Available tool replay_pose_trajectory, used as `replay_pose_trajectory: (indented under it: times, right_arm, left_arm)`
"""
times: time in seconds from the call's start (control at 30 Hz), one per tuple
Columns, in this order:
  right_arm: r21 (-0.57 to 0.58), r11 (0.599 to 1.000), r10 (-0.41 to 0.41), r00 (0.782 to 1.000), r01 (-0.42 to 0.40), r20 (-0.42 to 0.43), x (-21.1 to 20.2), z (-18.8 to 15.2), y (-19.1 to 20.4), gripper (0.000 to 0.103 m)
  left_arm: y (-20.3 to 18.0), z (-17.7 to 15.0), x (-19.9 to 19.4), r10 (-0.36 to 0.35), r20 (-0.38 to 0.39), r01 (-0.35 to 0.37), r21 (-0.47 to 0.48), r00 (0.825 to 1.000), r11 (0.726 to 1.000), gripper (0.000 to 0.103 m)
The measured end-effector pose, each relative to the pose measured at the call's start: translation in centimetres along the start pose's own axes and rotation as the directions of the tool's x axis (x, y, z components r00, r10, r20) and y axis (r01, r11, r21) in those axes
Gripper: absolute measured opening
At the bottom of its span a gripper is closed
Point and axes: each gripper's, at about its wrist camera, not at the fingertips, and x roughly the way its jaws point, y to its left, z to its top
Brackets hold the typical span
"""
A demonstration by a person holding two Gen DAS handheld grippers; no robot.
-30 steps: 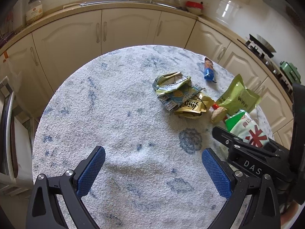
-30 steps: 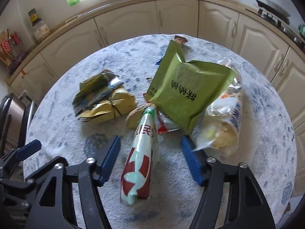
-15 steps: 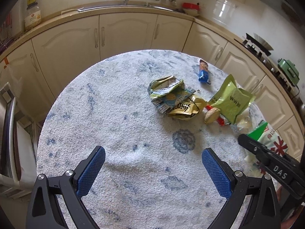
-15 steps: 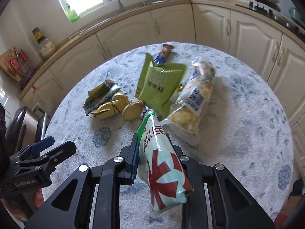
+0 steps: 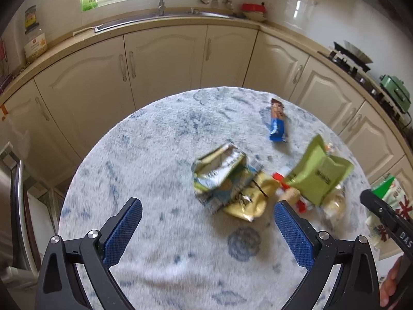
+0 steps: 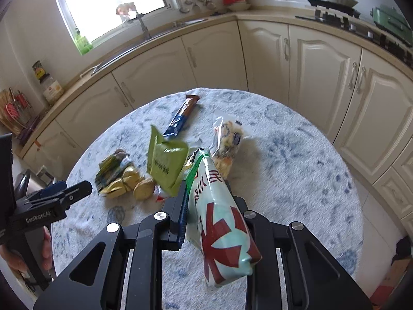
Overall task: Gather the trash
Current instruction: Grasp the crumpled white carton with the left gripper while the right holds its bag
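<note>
Round table (image 5: 160, 170), cream cabinets (image 5: 160, 59), sink (image 5: 165, 16), possibly stove (image 6: 343, 13).

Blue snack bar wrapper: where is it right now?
The blue snack bar wrapper lies on the table's far side, just beyond the green pouch, nearest the sink cabinets.

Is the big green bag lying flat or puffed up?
Puffed up. The green bag rises off the table and leans on the trash beside it.

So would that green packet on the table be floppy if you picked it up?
Probably: the green packet looks creased, with its top flap sticking up, so likely thin film. It looks flat and nearly empty, so likely light.
</note>
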Motion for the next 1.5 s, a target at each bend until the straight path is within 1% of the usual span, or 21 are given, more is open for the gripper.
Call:
replay_pose_trajectory:
  times: [0.1,0.17,0.3,0.37,0.43,0.53,0.6,0.63,0.67,0.8,0.83,0.9,0.97,1.0,1.07,1.1,1.13,1.2,1.27,1.37,1.5]
  right_arm:
    - [-0.011,1.0,-0.014,1.0,0.014,-0.006,1.0,1.0,-0.2,0.023]
    - [-0.009,1.0,-0.006,1.0,0.006,-0.017,1.7,1.6,-0.5,0.023]
    - [-0.009,1.0,-0.006,0.999,0.006,-0.042,3.4,2.5,-0.8,0.023]
    - [-0.008,1.0,0.005,0.998,-0.006,-0.055,4.2,2.6,-0.9,0.023]
    - [-0.006,1.0,0.027,0.997,-0.028,-0.074,4.8,2.4,-0.8,0.023]
    - [-0.013,0.999,0.032,0.996,-0.033,-0.079,5.1,2.3,-0.9,0.023]
    - [-0.009,0.999,0.038,0.997,-0.038,-0.07,4.9,2.3,-1.0,0.023]
    - [-0.005,0.999,0.045,0.997,-0.045,-0.067,4.8,2.3,-1.0,0.023]
    - [-0.002,0.999,0.05,0.997,-0.05,-0.065,4.7,2.3,-1.0,0.023]
    - [-0.003,0.999,0.046,0.997,-0.046,-0.056,4.5,2.2,-1.0,0.023]
    - [-0.002,0.999,0.047,0.997,-0.047,-0.058,4.5,2.1,-1.0,0.023]
    - [0.003,0.998,0.057,0.996,-0.057,-0.067,4.6,1.9,-1.1,0.023]
    - [0.002,0.998,0.058,0.996,-0.058,-0.07,4.7,1.7,-1.1,0.023]
    - [0.0,0.998,0.056,0.996,-0.057,-0.068,4.7,1.7,-1.1,0.023]
    - [-0.004,0.998,0.056,0.996,-0.057,-0.066,4.7,1.7,-1.0,0.023]
    - [-0.005,0.998,0.058,0.996,-0.059,-0.067,4.7,1.7,-1.1,0.023]
    - [-0.006,0.998,0.06,0.996,-0.06,-0.066,4.7,1.7,-1.1,0.023]
    - [-0.007,0.998,0.058,0.996,-0.058,-0.061,4.6,1.6,-1.2,0.023]
    - [-0.006,0.998,0.059,0.997,-0.059,-0.057,4.4,1.6,-1.2,0.023]
    - [-0.008,0.998,0.062,0.997,-0.062,-0.053,4.0,1.4,-1.0,0.023]
    - [-0.013,0.999,0.04,0.998,-0.04,-0.042,3.5,1.1,-0.6,0.023]
  left_arm:
    - [0.3,1.7,2.5,0.0,-0.053,-0.001,-0.019,0.999,1.0,0.101]
    - [0.4,2.6,4.1,-0.039,-0.087,0.038,-0.018,0.995,0.999,0.101]
    - [0.0,3.4,6.9,-0.123,-0.149,0.123,-0.012,0.981,0.992,0.101]
    - [-0.3,3.8,8.5,-0.113,-0.173,0.117,0.013,0.978,0.993,0.102]
    - [-0.5,4.0,8.7,-0.104,-0.117,0.11,0.047,0.988,0.993,0.102]
    - [0.4,4.4,9.3,-0.148,-0.091,0.149,0.011,0.985,0.989,0.101]
    - [1.0,4.4,9.3,-0.143,-0.057,0.143,0.006,0.988,0.99,0.082]
    - [1.2,4.4,9.4,-0.106,-0.049,0.107,0.023,0.993,0.994,0.058]
    - [1.2,4.2,9.4,-0.093,-0.04,0.095,0.039,0.995,0.995,0.058]
    - [1.5,3.5,9.3,-0.122,-0.057,0.125,0.051,0.991,0.991,0.057]
    - [1.6,3.2,9.0,-0.123,-0.064,0.127,0.072,0.99,0.989,0.056]
    - [0.8,2.8,8.9,-0.128,-0.08,0.139,0.149,0.989,0.979,0.069]
    - [0.1,2.6,8.6,-0.117,-0.07,0.128,0.172,0.991,0.977,0.08]
    - [-0.4,2.4,8.8,-0.102,-0.067,0.114,0.198,0.993,0.973,0.082]
    - [-1.6,2.1,9.4,-0.045,-0.034,0.052,0.271,0.998,0.961,0.089]
    - [-1.7,2.0,9.6,-0.041,-0.01,0.042,0.267,0.999,0.963,0.089]
    - [-1.6,2.1,9.6,-0.049,-0.012,0.051,0.254,0.999,0.966,0.086]
    - [-1.3,2.1,9.4,-0.037,0.0,0.036,0.231,0.999,0.972,0.069]
    - [-0.9,2.1,9.2,-0.038,-0.002,0.038,0.209,0.999,0.977,0.066]
    - [-1.1,1.8,8.9,-0.016,0.0,0.016,0.203,1.0,0.979,0.065]
    - [-1.1,1.2,8.0,-0.006,-0.011,0.008,0.175,1.0,0.985,0.064]
